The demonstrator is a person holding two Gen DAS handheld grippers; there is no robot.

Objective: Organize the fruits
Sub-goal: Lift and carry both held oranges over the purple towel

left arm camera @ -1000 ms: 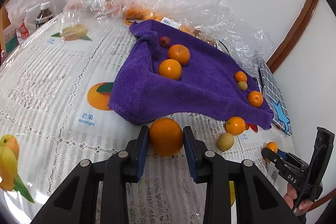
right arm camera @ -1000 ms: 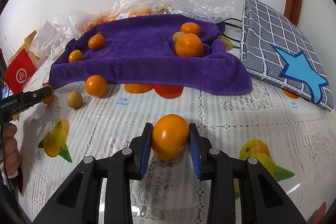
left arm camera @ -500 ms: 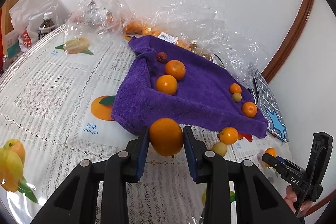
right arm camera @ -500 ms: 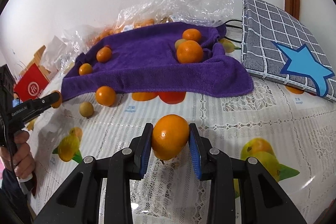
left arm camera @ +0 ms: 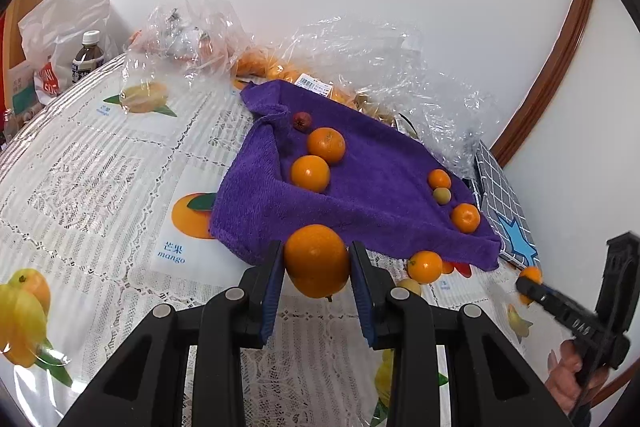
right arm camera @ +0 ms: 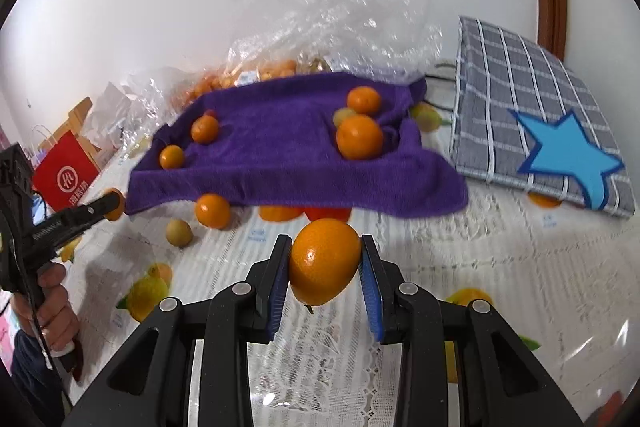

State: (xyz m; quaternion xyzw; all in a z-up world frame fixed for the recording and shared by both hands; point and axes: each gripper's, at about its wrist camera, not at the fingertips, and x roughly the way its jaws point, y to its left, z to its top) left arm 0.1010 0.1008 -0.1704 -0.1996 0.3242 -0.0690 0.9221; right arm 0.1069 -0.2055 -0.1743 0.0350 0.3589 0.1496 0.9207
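Observation:
My left gripper (left arm camera: 317, 251) is shut on a large orange (left arm camera: 317, 261), held just in front of the near edge of a purple towel (left arm camera: 380, 179). On the towel lie two oranges (left arm camera: 310, 173) at its left, a small red fruit (left arm camera: 301, 121), and three smaller fruits (left arm camera: 465, 217) at its right. My right gripper (right arm camera: 325, 247) is shut on another orange (right arm camera: 325, 261) above the tablecloth, short of the purple towel (right arm camera: 280, 147). A loose orange (right arm camera: 212, 211) and a pale round fruit (right arm camera: 179, 233) lie on the table by the towel's front edge.
Crumpled clear plastic bags (left arm camera: 360, 59) holding more oranges sit behind the towel against the wall. A grey checked cushion with a blue star (right arm camera: 552, 131) lies to the right. A bottle (left arm camera: 86, 57) and paper bags stand far left. A lace tablecloth with fruit prints (left arm camera: 100, 167) covers the table.
My right gripper has risen with its orange. The left wrist view has tilted up a little, so the towel sits lower in it. Both grips are unchanged.

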